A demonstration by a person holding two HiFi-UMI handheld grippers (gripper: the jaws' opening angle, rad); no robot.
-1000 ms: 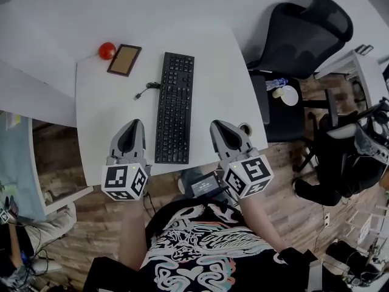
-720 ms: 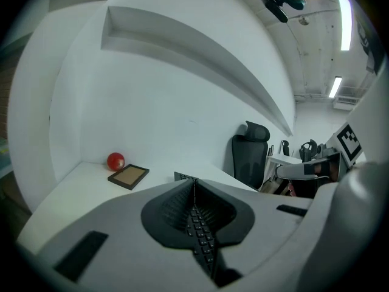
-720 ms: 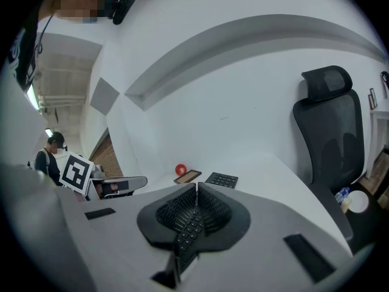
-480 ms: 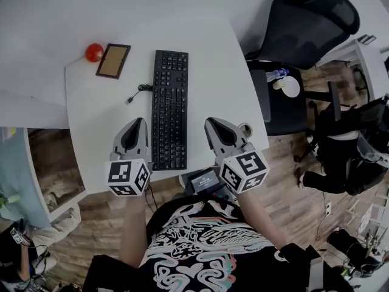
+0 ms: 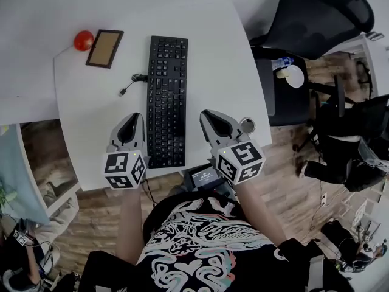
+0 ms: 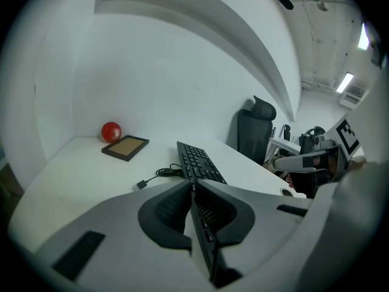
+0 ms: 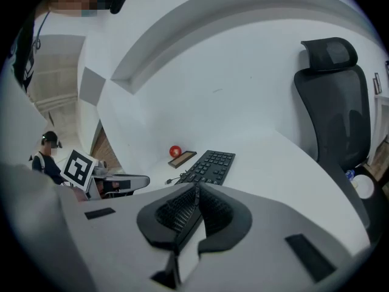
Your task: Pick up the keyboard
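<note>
Items on the white table [image 5: 225, 59], left to right.

1. Red ball [image 5: 83, 40]: far left corner, just beside item 2.
2. Framed brown panel [image 5: 104, 48]: lying flat, dark frame.
3. USB cable [image 5: 135, 81]: black, loosely coiled against the keyboard's left edge, plug end free on the tabletop.
4. Left gripper [image 5: 132, 118]: jaws pressed together with nothing between them. Positioned over the table's near part, just left of the keyboard's near end.
5. Keyboard [image 5: 166, 99]: black, full-size, flat on the table. Long axis runs away from the person, with the near end at the table's front edge, between the two grippers.
6. Right gripper [image 5: 207, 115]: jaws likewise pressed together and empty, just right of the keyboard's near end.
7. Small round object [image 5: 247, 125]: at the table's right front edge, kind unclear.
8. Black office chair [image 5: 316, 17]: off the table, far right.
</note>
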